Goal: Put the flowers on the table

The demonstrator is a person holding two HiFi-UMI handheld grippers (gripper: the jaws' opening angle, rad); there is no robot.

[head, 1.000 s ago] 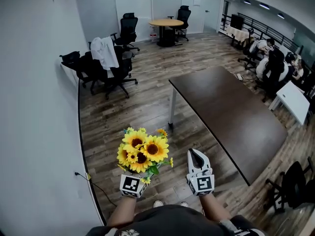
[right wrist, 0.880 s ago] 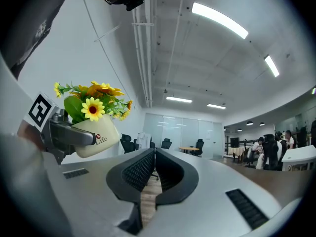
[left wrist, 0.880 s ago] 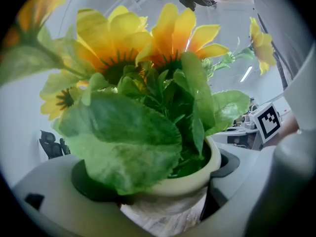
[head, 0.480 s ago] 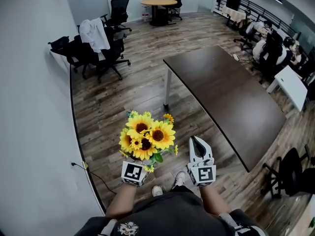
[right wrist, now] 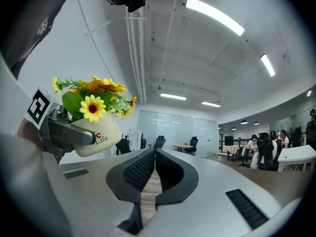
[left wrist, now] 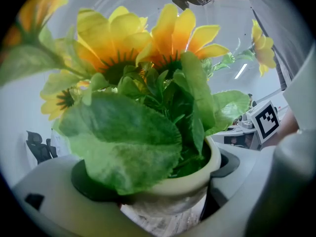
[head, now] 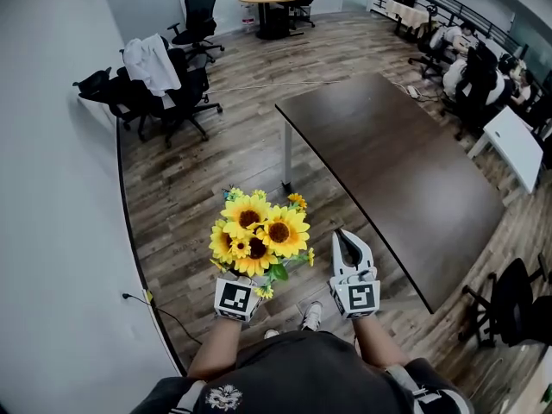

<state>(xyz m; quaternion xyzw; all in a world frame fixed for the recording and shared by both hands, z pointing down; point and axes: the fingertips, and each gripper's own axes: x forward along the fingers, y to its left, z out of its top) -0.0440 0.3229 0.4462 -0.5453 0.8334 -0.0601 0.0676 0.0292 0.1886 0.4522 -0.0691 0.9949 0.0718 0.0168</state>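
Flowers [head: 259, 235] in cream pot [left wrist: 192, 179], clamped by left tool [head: 241, 283]; right tool [head: 345, 238] closed, empty; bench [head: 388, 171] ahead-right, well apart; keep pot upright, set base flat before releasing.

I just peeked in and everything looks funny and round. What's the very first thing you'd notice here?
The bright yellow sunflowers jump out first, low in the middle of the head view, standing in a cream pot gripped by the left hand-held gripper. Next is the long dark table, stretching away ahead on the right. The right hand-held gripper sits beside the flowers, closed and holding nothing.
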